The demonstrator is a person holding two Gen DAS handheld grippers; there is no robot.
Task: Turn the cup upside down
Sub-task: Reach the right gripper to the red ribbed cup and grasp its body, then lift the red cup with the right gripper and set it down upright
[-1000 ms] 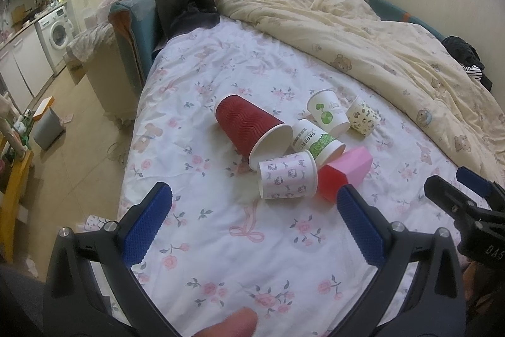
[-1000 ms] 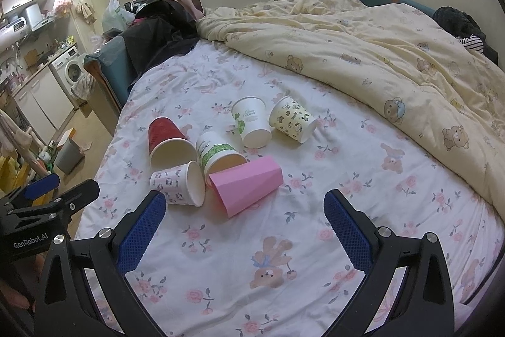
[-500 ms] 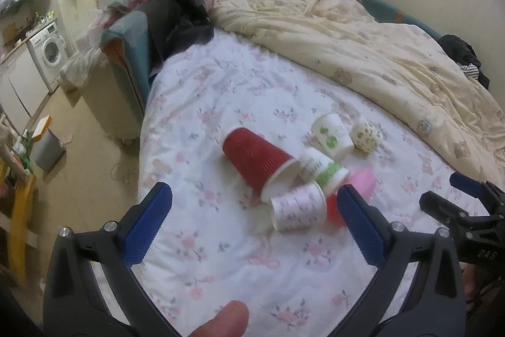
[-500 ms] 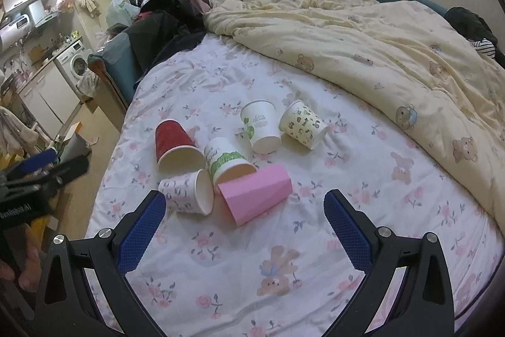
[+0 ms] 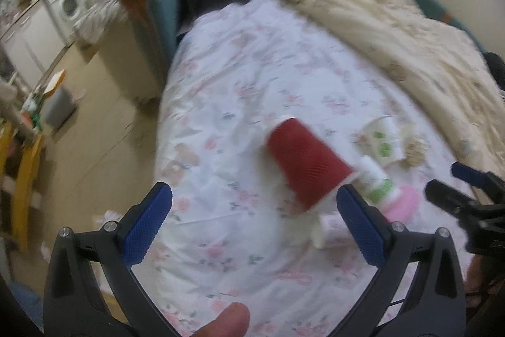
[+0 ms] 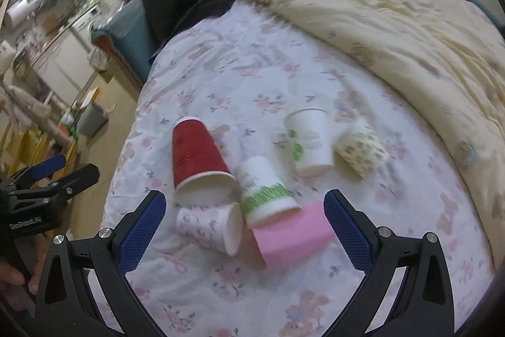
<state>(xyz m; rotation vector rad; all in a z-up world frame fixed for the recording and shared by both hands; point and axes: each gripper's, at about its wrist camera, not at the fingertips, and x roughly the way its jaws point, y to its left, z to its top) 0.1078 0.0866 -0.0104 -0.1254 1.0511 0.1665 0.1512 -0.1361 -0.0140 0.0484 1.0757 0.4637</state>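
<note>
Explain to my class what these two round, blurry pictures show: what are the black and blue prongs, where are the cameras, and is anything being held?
No robot here: a person holds a two-finger clamp in each hand, and a fisheye camera on each looks forward along its fingers. One picture comes from the left gripper, the other from the right gripper. Both are open and hold nothing. On the floral bedsheet lie six paper cups on their sides: a red cup, a green-banded cup, a pink cup, a small pink-patterned cup, a white cup with green leaves and a cream patterned cup. A cream quilt is bunched behind them.
</note>
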